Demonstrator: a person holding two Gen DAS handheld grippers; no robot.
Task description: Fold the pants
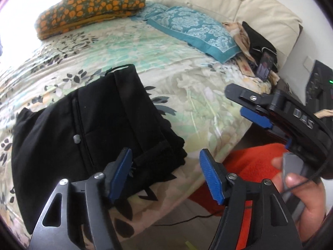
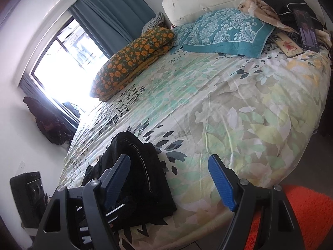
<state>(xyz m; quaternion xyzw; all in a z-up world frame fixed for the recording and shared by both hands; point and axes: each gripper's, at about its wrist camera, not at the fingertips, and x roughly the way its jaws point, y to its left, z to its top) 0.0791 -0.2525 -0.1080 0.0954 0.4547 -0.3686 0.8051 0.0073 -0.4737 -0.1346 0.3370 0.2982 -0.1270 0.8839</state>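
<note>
2 grippers, left and right, hang wide open and empty just off the bed edge. The pants lie bunched on the bed near that edge; a careless pinch could drag them off.

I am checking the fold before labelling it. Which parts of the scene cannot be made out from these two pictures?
- Black pants: near edge hidden behind the left gripper in the left wrist view; behind the right gripper in the right wrist view. Layer count unreadable in dark cloth.
- Phone screen: too small.
- Window: overexposed.
- Orange rug: cut off by the frame edge.
</note>
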